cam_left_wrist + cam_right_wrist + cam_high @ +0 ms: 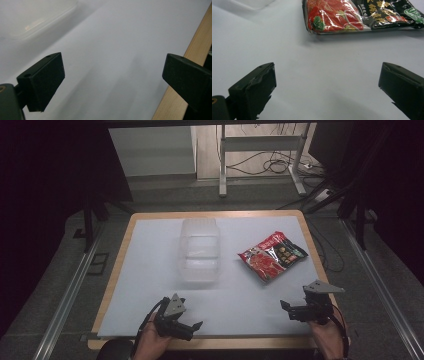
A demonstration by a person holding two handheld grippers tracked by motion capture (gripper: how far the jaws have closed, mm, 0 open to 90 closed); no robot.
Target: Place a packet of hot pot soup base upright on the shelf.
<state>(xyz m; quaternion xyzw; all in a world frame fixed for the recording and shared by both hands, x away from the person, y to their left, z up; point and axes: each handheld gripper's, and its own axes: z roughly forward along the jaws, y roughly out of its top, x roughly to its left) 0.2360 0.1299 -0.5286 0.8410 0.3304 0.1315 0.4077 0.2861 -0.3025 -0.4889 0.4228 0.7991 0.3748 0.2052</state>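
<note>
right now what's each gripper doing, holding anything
Left gripper: open, holding nothing.
Right gripper: open, holding nothing, short of the snack packet.

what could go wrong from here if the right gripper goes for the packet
The packet is flat and glossy, so the open right gripper may slide off it or only pinch the film. It lies near the table's right edge, so a push could shove it off. The clear tub is light and hard to see; a bump from the left gripper could shift it.
</note>
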